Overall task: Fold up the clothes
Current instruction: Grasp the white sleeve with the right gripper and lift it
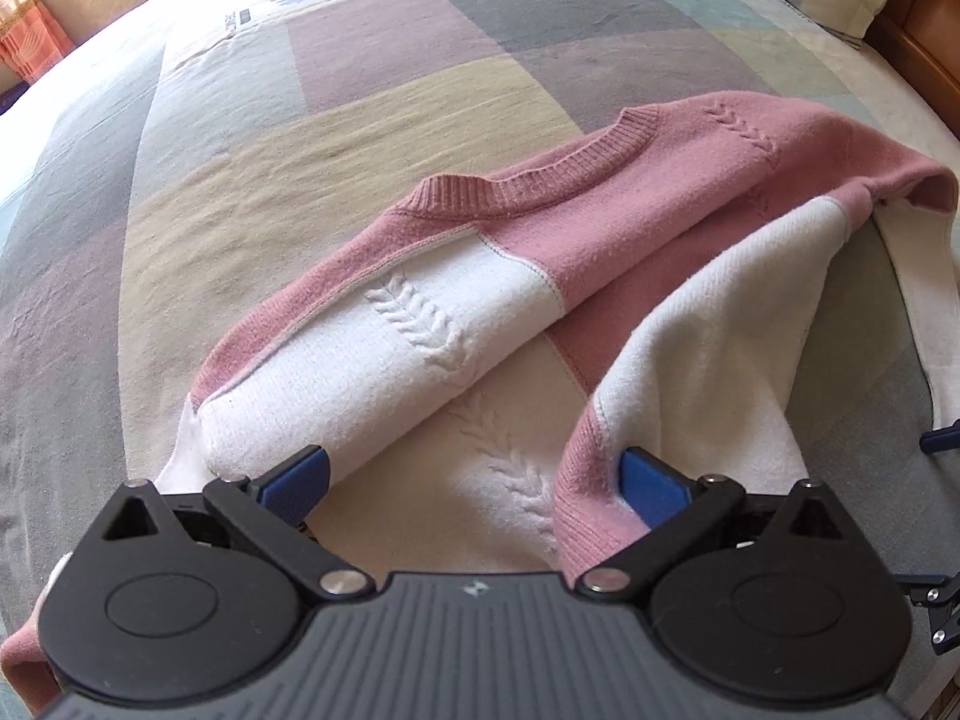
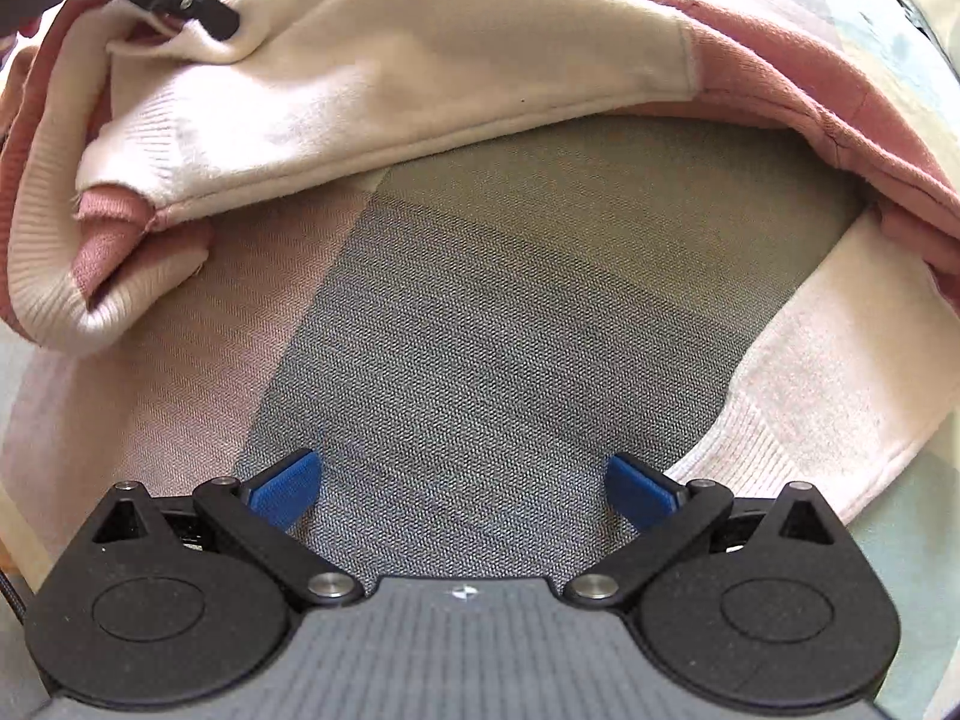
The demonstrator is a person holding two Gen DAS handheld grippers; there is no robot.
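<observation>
On the patchwork bedspread (image 1: 198,192), the pink-and-white sweater (image 1: 540,276) lies only partly folded, both sleeves brought inward but body unfolded, while the left gripper (image 1: 474,480) and right gripper (image 2: 462,483) hover wide open, gripping nothing.

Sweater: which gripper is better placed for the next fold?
Left, probably. The left gripper is open over the sweater, knit at both pads. The right gripper is open over bare bedspread.
</observation>
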